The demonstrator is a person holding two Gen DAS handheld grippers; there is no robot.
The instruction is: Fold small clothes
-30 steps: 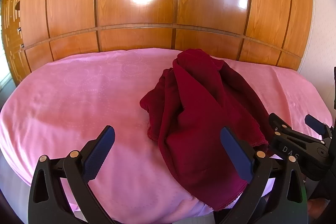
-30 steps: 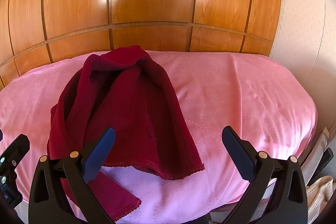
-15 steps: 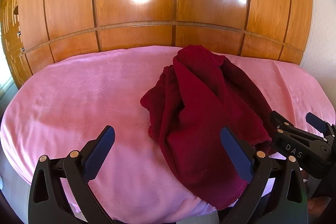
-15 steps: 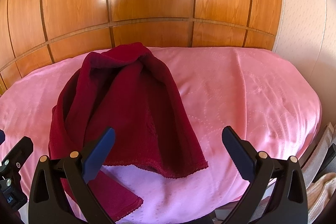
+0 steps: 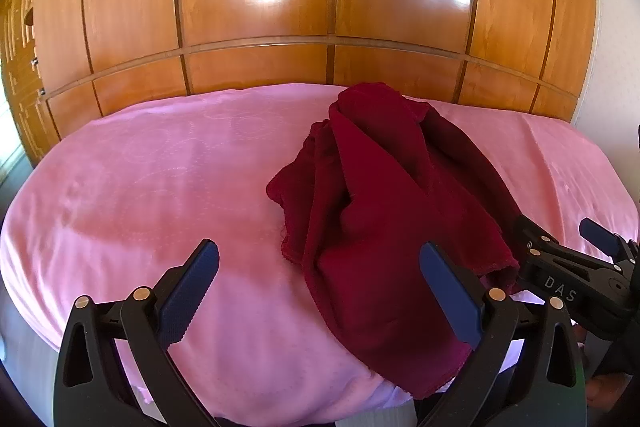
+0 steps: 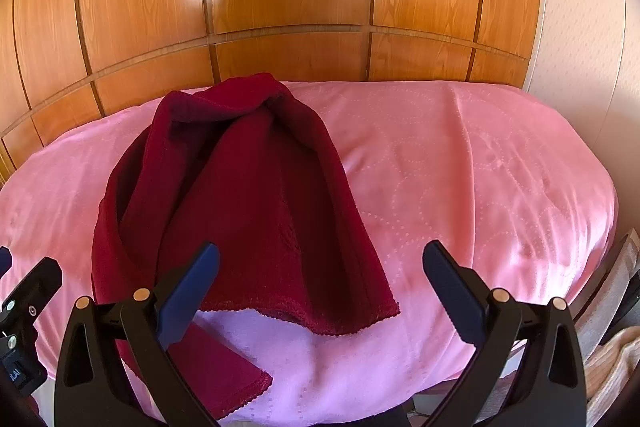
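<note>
A dark red cloth [image 5: 384,211] lies crumpled in a heap on the pink bed cover [image 5: 160,187], one end hanging over the near edge. In the right wrist view the same dark red cloth [image 6: 248,203] fills the left half, with a scalloped hem toward me. My left gripper [image 5: 320,287] is open above the near edge, its right finger over the cloth. My right gripper [image 6: 320,287] is open too, its left finger over the hem, holding nothing. The right gripper [image 5: 568,267] shows at the right of the left wrist view.
A glossy wooden wardrobe wall [image 5: 320,7] stands right behind the bed. A pale wall [image 6: 592,27] closes the right side. Beige fabric [image 6: 612,367] lies low beyond the bed's right edge. The pink bed cover [image 6: 480,187] stretches bare right of the cloth.
Both views have crept slightly forward and up over the bed. The cloth has not moved and both grippers stay open.
</note>
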